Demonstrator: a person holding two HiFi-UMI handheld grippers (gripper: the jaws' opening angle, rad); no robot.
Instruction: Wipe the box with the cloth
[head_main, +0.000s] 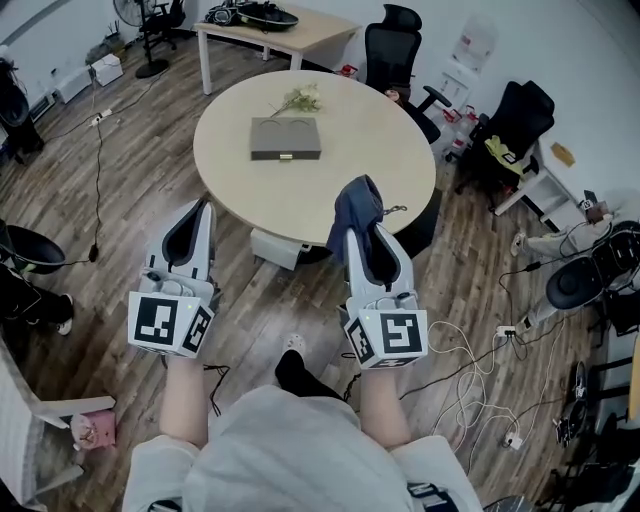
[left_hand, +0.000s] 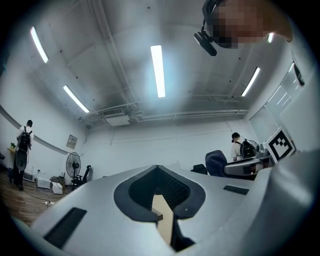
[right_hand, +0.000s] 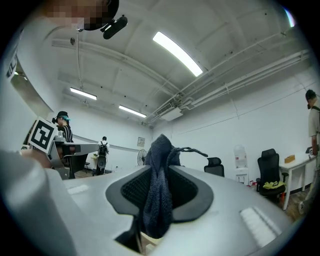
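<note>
A flat grey box (head_main: 285, 138) lies near the middle of the round beige table (head_main: 380, 150), far ahead of both grippers. My right gripper (head_main: 362, 230) is held up short of the table's near edge, shut on a dark blue cloth (head_main: 358, 204) that sticks out above its tips. In the right gripper view the cloth (right_hand: 159, 165) is bunched between the pads of the right gripper (right_hand: 160, 172) and points toward the ceiling. My left gripper (head_main: 204, 208) is level with it on the left, shut with nothing in it. The left gripper view shows the left gripper (left_hand: 157, 172) closed, only a slit below the tips.
A sprig of pale flowers (head_main: 298, 100) lies just behind the box. A white box (head_main: 275, 247) sits under the table's near edge. Black office chairs (head_main: 392, 48) stand at the back right. Cables (head_main: 480, 365) trail over the wooden floor at the right.
</note>
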